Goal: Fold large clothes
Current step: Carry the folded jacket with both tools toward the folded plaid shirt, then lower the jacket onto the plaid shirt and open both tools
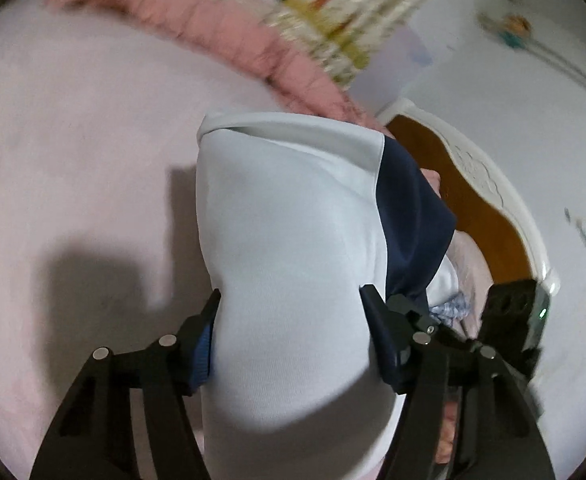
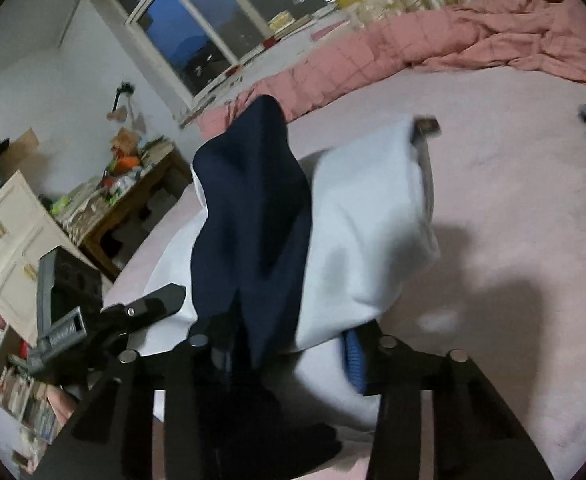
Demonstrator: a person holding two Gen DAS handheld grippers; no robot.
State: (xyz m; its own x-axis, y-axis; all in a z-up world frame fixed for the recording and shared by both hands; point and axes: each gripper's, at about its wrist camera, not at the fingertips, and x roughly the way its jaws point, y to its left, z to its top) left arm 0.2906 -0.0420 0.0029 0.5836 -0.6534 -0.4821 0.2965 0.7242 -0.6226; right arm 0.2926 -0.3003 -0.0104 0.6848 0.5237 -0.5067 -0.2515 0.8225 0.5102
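Observation:
A large white garment (image 1: 293, 240) with a navy blue panel (image 1: 409, 220) hangs lifted above the pale pink bed sheet (image 1: 73, 140). My left gripper (image 1: 293, 300) is shut on a thick fold of its white fabric. In the right wrist view the same garment shows as white cloth (image 2: 365, 220) with the navy panel (image 2: 253, 208) draped in front. My right gripper (image 2: 281, 344) is shut on the bunched white and navy fabric. The left gripper's body (image 2: 105, 316) shows at the lower left of the right wrist view.
A crumpled pink quilt (image 2: 433, 40) lies along the far side of the bed. A window (image 2: 213, 12), a cluttered wooden desk (image 2: 133, 196) and a cream cabinet (image 2: 9, 232) stand beyond the bed. A white headboard with a brown panel (image 1: 473, 192) is at the right.

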